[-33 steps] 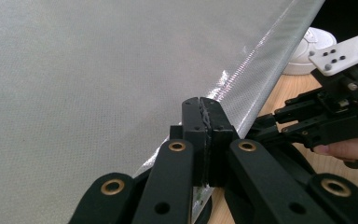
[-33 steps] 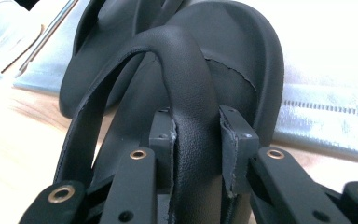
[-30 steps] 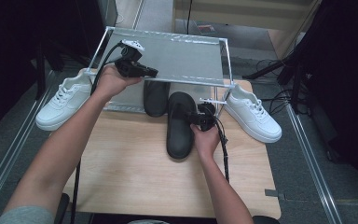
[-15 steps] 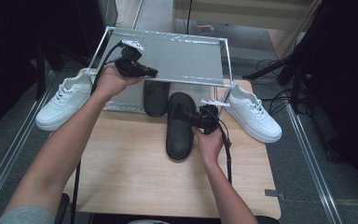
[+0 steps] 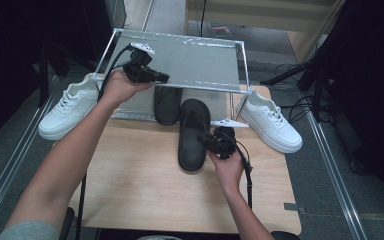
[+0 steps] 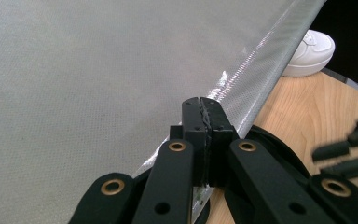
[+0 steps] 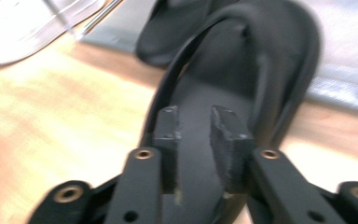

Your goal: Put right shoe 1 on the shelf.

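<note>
Now slipper [image 5: 194, 134] beside right hand-held gripper [image 5: 211, 141].

Left forearm reaches far forward and up; its hand holds the left gripper [image 5: 152, 76] raised, jaws pressed fully together. Right forearm comes in short from below, the hand gripping the right gripper [image 5: 211, 141] low and angled leftward. Its jaws have just been closing, a narrow gap remaining between the pads [image 7: 227, 140].
</note>
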{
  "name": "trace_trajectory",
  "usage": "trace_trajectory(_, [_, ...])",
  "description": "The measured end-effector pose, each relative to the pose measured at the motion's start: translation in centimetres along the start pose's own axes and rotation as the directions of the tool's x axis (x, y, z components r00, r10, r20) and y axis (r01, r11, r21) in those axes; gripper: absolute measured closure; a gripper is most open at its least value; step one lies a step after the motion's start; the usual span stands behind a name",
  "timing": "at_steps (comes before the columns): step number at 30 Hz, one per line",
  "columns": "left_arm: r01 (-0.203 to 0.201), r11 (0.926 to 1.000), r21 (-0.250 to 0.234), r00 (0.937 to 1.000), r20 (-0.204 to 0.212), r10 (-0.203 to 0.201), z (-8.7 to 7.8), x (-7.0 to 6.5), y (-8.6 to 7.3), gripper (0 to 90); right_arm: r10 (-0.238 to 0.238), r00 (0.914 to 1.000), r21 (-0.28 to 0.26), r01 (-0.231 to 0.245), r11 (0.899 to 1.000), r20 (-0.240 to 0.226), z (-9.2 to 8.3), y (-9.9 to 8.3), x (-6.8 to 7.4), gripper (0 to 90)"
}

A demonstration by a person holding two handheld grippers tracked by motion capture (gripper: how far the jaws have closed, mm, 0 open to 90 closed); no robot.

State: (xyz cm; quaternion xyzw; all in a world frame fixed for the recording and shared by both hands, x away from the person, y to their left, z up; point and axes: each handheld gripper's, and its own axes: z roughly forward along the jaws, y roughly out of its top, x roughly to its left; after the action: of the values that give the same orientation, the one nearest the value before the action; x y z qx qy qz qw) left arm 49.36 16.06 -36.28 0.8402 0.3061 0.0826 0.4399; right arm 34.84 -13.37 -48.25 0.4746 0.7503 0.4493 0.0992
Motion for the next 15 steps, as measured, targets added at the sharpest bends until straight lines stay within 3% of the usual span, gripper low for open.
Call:
trace_trajectory(3, [-0.001,1.0,0.0,1.0,0.0,0.001,0.0,0.0,0.0,90.0,-0.045,0.9988,0.015,0.045,0.999,-0.019,0.0,-1.1,0.7,83.7])
trace_trajectory(6, [0.0,1.0,0.001,1.0,-0.001,0.0,0.0,0.0,0.0,90.0,-0.037,0.9984,0.032,0.039,0.999,-0.043,0.1,-2.5,1.1,90.0])
trace_trajectory(15, [-0.002,1.0,-0.001,1.0,-0.006,0.002,0.0,-0.1,0.0,90.0,-0.066,0.9962,0.066,0.07,0.995,-0.057,-1.1,-5.9,3.1,90.0])
